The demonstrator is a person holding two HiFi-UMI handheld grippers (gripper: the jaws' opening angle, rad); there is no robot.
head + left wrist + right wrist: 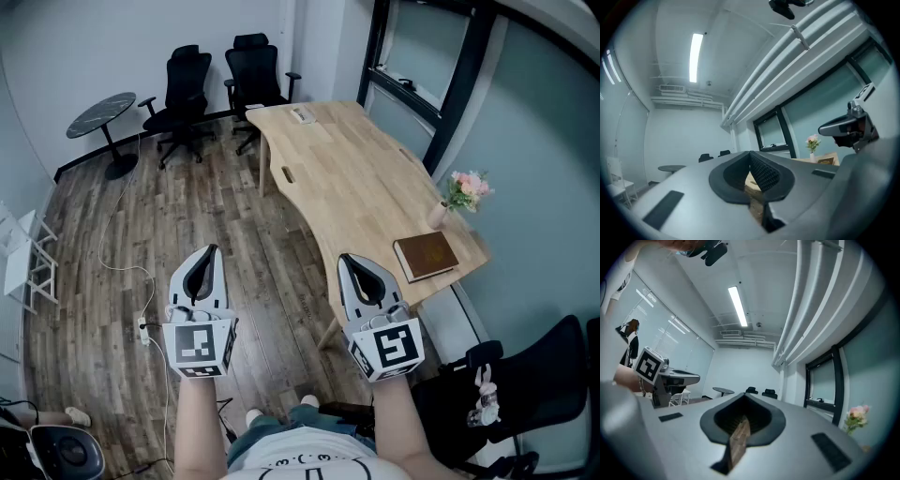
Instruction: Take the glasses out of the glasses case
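Observation:
No glasses or clearly marked glasses case shows. A brown flat rectangular thing [427, 255], like a book or a case, lies near the wooden table's [347, 178] near right end. My left gripper [208, 253] hangs over the wood floor, left of the table, shut and holding nothing. My right gripper [346, 260] is held by the table's near edge, left of the brown thing, and is also shut and empty. In the left gripper view the left gripper [750, 155] has its fingertips meeting. The right gripper [743, 397] looks the same in its own view.
A small vase of pink flowers [459, 195] stands at the table's right edge. Two black office chairs [220, 89] and a round black side table [103, 117] are at the back. A white cable [127, 267] trails over the floor. A black chair [525, 394] sits at lower right.

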